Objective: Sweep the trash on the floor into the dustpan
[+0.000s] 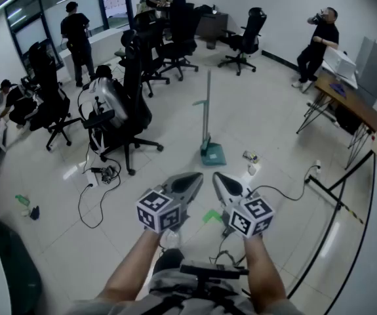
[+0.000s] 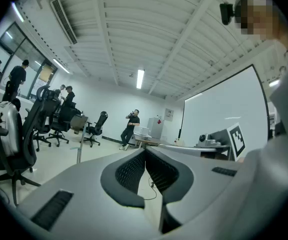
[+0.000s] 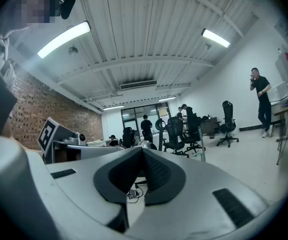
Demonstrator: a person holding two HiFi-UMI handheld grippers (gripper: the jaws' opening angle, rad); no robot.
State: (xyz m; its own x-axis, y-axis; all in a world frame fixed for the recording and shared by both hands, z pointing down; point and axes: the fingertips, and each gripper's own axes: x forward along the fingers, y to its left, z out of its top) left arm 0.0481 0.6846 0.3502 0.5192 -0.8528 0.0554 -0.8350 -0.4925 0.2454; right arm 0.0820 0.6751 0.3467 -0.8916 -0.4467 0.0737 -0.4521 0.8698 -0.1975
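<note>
A teal dustpan (image 1: 212, 153) stands on the pale floor with its long handle (image 1: 207, 107) upright, a little beyond both grippers. Its handle also shows as a thin post (image 2: 78, 146) in the left gripper view and as a post (image 3: 202, 145) in the right gripper view. Scraps of trash (image 1: 250, 156) and a small bottle (image 1: 252, 169) lie to the dustpan's right. A green scrap (image 1: 212, 216) lies on the floor between the grippers. My left gripper (image 1: 191, 179) (image 2: 145, 150) and right gripper (image 1: 219, 180) (image 3: 142, 152) are held level side by side, each shut with nothing between the jaws.
Black office chairs (image 1: 126, 104) crowd the left and back, with cables (image 1: 96, 189) and a small device on the floor beside them. A desk (image 1: 345, 97) and a black-framed board (image 1: 365, 195) stand to the right. Several people stand or sit round the room's edges. A green bottle (image 1: 22, 200) lies far left.
</note>
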